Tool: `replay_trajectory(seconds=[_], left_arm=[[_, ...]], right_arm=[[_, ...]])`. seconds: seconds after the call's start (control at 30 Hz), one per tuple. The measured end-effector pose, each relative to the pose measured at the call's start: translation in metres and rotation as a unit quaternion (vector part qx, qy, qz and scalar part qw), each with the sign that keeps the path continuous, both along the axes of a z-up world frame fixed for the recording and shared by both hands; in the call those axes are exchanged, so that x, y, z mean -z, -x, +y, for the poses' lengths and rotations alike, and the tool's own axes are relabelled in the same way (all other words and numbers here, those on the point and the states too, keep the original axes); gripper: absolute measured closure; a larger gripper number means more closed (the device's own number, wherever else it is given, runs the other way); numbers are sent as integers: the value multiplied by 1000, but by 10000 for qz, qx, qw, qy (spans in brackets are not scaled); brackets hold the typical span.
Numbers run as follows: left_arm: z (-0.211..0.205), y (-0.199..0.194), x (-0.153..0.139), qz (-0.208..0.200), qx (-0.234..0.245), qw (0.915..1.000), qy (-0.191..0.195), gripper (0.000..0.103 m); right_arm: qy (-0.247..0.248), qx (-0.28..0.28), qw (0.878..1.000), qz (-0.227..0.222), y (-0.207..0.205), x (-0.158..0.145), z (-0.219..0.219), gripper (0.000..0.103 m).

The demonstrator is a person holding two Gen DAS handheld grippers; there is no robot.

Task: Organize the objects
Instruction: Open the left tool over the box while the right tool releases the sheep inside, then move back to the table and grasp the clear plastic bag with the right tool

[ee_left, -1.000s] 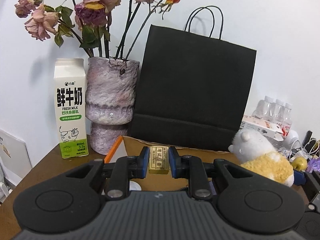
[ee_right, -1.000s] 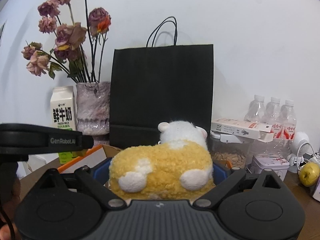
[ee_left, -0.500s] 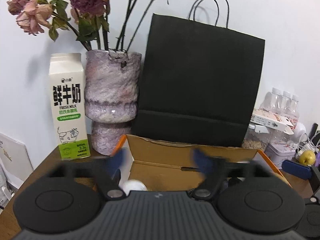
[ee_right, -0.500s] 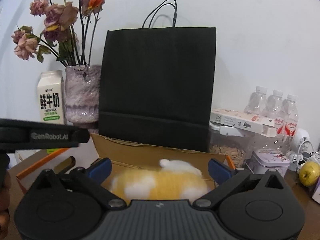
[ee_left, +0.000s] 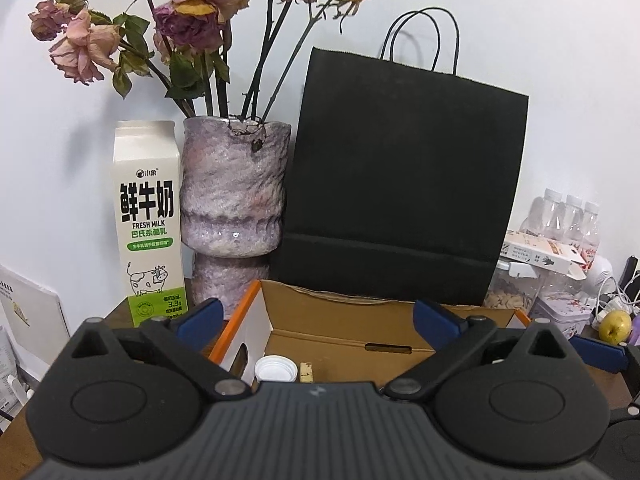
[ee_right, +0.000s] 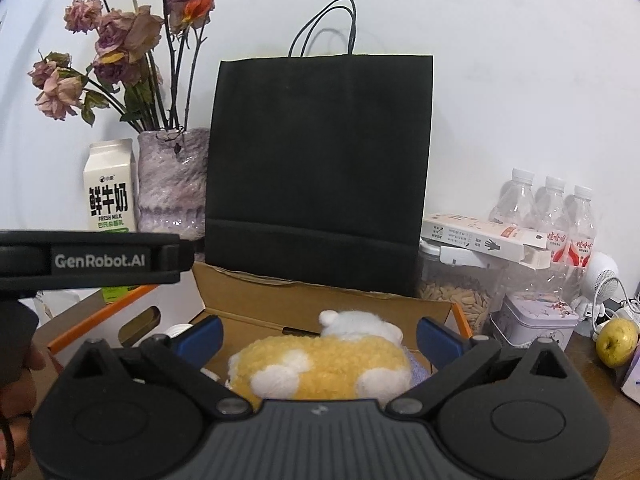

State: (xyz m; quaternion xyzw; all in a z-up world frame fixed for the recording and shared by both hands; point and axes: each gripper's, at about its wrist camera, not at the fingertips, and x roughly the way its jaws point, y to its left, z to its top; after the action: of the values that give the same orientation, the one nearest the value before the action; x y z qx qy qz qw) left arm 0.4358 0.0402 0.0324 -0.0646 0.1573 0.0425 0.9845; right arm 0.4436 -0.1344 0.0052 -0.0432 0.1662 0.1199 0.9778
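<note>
Both claws, left claw [ee_left: 316,314] and right claw [ee_right: 318,334], are wide open, holding nothing. Lift them straight up so the plush toy [ee_right: 320,364] stays in the box [ee_right: 320,300].

A black paper bag [ee_left: 404,184] fills the frame's centre; left of it stand a vase [ee_left: 234,208] and a milk carton [ee_left: 147,220]; water bottles [ee_right: 552,216] sit far right.

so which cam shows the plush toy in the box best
The right wrist view: the yellow and white plush toy lies in the cardboard box, between the open right gripper fingers. In the left wrist view none of the toy shows, only a white cap.
</note>
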Motion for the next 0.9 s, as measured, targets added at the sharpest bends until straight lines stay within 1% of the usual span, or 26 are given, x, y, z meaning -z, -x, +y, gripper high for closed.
replay_trajectory(seconds=[0.1, 0.27, 0.4, 0.57, 0.9], left_arm=[[0, 6, -2, 14, -8, 10000, -25, 0], [3, 21, -7, -53, -57, 10000, 7, 0], [6, 35, -10, -52, -52, 10000, 38, 0], [7, 59, -10, -55, -81, 9999, -55, 0], [-1, 105, -2, 39, 65, 9999, -141, 0]], right_arm=[[-11, -19, 10000, 88, 5, -3, -2, 0], [90, -80, 9999, 69, 18, -8, -3, 0], [56, -90, 9999, 24, 31, -15, -10, 0], [-25, -174, 9998, -45, 51, -22, -19, 0], [56, -361, 9989, -283, 101, -28, -38, 0]])
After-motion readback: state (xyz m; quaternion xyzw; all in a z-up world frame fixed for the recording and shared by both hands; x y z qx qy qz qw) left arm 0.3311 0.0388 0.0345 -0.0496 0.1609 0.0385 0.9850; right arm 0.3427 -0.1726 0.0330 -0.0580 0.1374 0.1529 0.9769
